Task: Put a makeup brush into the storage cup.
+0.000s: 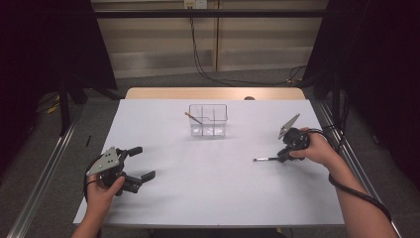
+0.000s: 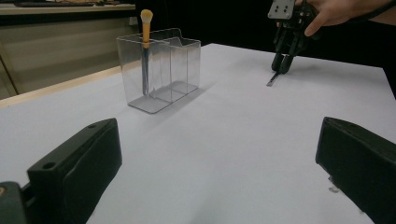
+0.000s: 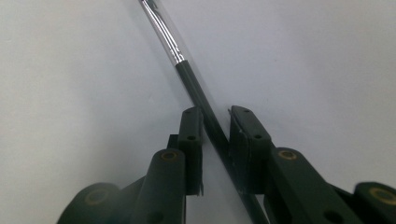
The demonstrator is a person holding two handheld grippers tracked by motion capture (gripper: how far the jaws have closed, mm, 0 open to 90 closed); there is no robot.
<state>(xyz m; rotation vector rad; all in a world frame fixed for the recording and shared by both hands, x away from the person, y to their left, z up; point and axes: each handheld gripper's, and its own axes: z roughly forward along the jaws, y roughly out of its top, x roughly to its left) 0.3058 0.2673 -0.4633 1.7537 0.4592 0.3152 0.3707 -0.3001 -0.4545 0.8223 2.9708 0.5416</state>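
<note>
Black-handled brush lies between the right gripper's nearly closed fingers.

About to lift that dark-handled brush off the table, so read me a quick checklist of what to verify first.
1. Brush between the right gripper jaws: ok, the handle runs through the gap.
2. Pads firmly on the handle: cannot tell; the jaws stand close on both sides.
3. Brush lying flat on the white table: ok.
4. Clear organizer upright with free compartments: ok; an orange-handled brush stands in one end compartment.
5. Left gripper out of the way: ok, open, apart from the brush.
</note>
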